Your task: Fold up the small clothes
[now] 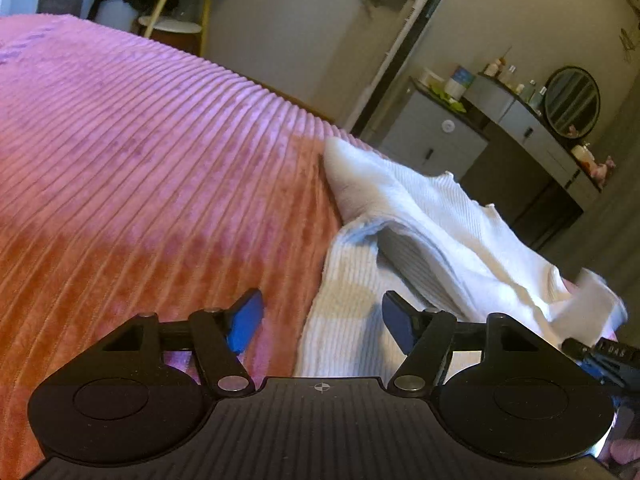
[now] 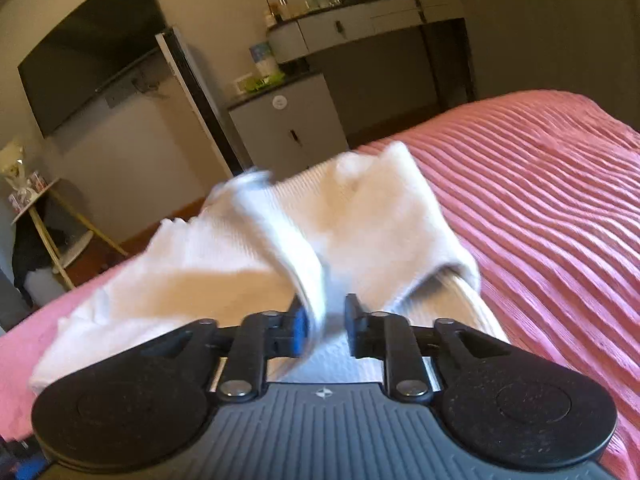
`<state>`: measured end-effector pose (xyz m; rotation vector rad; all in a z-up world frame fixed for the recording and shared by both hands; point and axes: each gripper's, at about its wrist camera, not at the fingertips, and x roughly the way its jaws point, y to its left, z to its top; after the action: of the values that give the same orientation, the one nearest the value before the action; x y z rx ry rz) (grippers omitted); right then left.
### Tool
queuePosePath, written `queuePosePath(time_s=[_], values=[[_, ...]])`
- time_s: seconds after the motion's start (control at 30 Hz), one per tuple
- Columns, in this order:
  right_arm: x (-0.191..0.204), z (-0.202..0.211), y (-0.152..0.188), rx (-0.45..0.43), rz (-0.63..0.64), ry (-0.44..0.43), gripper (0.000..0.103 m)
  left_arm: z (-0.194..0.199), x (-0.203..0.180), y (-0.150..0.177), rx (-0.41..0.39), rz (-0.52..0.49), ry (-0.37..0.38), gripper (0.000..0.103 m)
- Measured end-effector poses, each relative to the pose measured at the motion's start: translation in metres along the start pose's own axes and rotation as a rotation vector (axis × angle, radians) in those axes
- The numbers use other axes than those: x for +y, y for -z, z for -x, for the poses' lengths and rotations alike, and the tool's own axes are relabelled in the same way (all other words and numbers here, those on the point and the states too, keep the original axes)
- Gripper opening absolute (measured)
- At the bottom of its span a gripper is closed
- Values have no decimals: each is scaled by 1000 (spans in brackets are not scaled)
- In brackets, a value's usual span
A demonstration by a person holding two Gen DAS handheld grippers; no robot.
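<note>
white ribbed knit garment (image 1: pixel 400 216) lies crumpled on pink corduroy bedspread (image 1: pixel 140 140); soft, light, floppy, best taken at hem edge. left gripper (image 1: pixel 320 320) wide open, empty. right gripper (image 2: pixel 326 326) narrowly parted, fabric fold between pads, grip uncertain.

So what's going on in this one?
A person with tongs in each hand is folding a white ribbed garment on a pink corduroy bedspread. The right tongs stand narrowly apart around a blurred strip of the cloth. The left tongs are open at the garment's edge, gripping nothing.
</note>
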<state>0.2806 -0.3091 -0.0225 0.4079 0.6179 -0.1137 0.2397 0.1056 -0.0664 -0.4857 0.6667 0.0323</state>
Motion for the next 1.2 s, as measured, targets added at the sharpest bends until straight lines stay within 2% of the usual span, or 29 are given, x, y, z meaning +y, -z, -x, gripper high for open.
queuePosePath(time_s=[0.1, 0.17, 0.27, 0.3, 0.33, 0.43, 0.6, 0.63, 0.67, 0.7, 0.73, 0.8, 0.87, 0.9, 0.97, 1.07, 1.13, 1.2], values=[[-7, 1, -3, -20, -50, -18, 32, -1, -2, 2, -8, -16, -7, 73], [-8, 0, -8, -29, -90, -37, 32, -1, -4, 3, -12, -33, -12, 73], [-2, -6, -15, -18, -71, -39, 23, 0, -5, 3, -14, -32, -10, 71], [5, -6, -19, -24, -22, -24, 13, 0, -4, 3, -15, -24, -7, 71], [11, -6, -24, -39, 22, -25, 7, 0, -3, 3, -16, -15, -4, 71], [23, -1, -43, -105, 82, -94, 7, 1, -1, 2, -17, -4, 2, 71], [13, -8, -54, -149, 103, -96, 7, 1, -3, 4, -22, -21, -4, 72], [8, -15, -54, -131, 108, -54, 8, 0, -3, 5, -22, -26, -6, 72], [1, -23, -51, -85, 110, 14, 13, 0, -4, 6, -24, -30, -8, 73], [-5, -30, -47, -14, 118, 114, 23, -1, -5, 7, -24, -36, -9, 74], [-9, -28, -42, 9, 120, 153, 24, -1, -6, 8, -27, -46, -11, 74], [-18, -5, -30, -24, 107, 111, 25, -2, -8, 9, -33, -67, -15, 74], [-23, 24, -16, -29, 100, 84, 35, -3, -10, 9, -36, -82, -20, 74], [-26, 38, -7, -22, 94, 69, 45, -4, -11, 9, -38, -88, -22, 74], [-34, 64, 13, 10, 79, 37, 47, -3, -11, 9, -41, -88, -16, 73], [-45, 90, 42, 69, 46, 18, 47, -3, -7, 6, -34, -50, 31, 57], [-50, 101, 56, 80, 59, 13, 46, -2, -3, 7, -35, -37, 41, 52], [-46, 113, 55, 92, 91, 17, 46, -4, 0, 11, -34, -75, -9, 24]])
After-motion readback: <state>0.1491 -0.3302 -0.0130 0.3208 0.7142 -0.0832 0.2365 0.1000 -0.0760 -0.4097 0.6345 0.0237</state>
